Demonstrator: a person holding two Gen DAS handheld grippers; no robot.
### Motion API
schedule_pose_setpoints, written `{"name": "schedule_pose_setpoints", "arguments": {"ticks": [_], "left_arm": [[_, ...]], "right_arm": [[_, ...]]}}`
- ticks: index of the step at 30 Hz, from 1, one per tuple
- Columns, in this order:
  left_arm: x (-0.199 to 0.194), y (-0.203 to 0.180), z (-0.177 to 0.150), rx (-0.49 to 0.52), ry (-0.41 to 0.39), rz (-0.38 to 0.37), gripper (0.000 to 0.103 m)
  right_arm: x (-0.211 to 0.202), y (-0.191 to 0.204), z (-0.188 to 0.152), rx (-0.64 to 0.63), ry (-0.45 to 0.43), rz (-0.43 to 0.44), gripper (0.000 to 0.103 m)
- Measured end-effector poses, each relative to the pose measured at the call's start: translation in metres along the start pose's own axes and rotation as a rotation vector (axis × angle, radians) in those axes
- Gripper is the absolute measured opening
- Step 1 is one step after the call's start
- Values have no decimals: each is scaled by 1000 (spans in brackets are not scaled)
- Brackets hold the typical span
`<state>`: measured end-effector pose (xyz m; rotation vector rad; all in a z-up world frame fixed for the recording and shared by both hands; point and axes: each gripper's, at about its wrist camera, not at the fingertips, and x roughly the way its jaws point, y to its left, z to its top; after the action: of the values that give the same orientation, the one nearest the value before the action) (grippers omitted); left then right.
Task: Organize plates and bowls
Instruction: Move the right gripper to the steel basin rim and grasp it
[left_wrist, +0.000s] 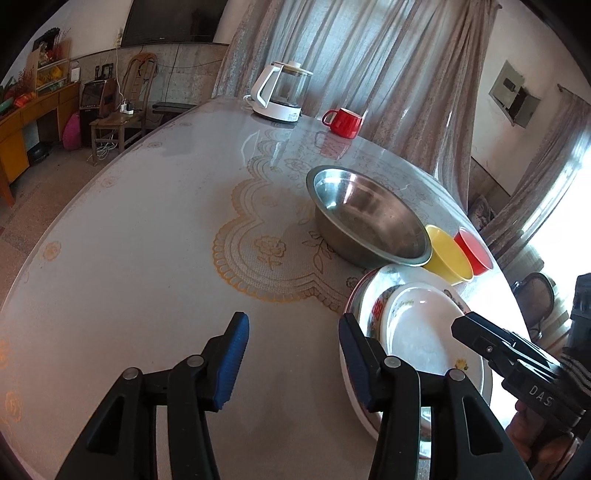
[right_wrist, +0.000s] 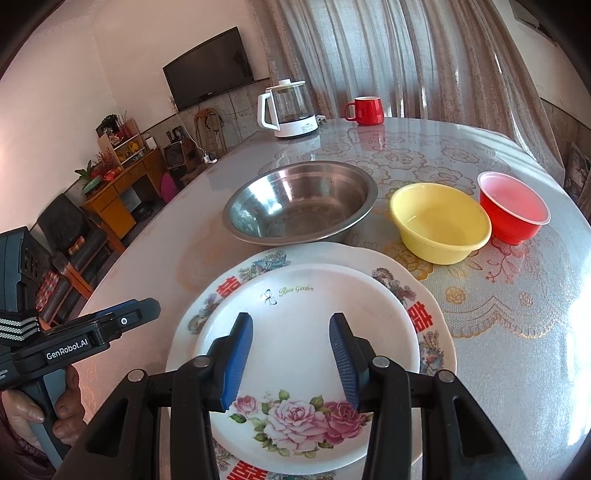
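A small white plate with pink roses (right_wrist: 306, 332) lies stacked on a larger patterned plate (right_wrist: 424, 295) at the near side of the table. My right gripper (right_wrist: 291, 325) hovers over the white plate, open, nothing pinched between its blue pads. Behind the plates stand a steel bowl (right_wrist: 299, 206), a yellow bowl (right_wrist: 439, 221) and a red bowl (right_wrist: 513, 210) in a row. My left gripper (left_wrist: 293, 332) is open over bare tablecloth, just left of the plate stack (left_wrist: 417, 332). The steel bowl (left_wrist: 369, 218) is ahead of it to the right.
A white-and-glass kettle (right_wrist: 291, 110) and a red mug (right_wrist: 365, 105) stand at the table's far edge before the curtains. The table's left edge (left_wrist: 74, 206) drops to the floor, with a wooden chair (left_wrist: 125, 110) and cabinet beyond. A hand (right_wrist: 66, 413) holds the left gripper's handle.
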<state>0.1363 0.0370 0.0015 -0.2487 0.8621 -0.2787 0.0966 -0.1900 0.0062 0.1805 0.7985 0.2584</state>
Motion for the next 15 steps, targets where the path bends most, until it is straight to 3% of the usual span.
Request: {"name": "schedule_pose_setpoints", "arguments": {"ticks": [15], "left_arm": [[39,-10,53,8,-8,-2,48]], "right_arm": [[33,-22,46,95,-1,11,43]]}}
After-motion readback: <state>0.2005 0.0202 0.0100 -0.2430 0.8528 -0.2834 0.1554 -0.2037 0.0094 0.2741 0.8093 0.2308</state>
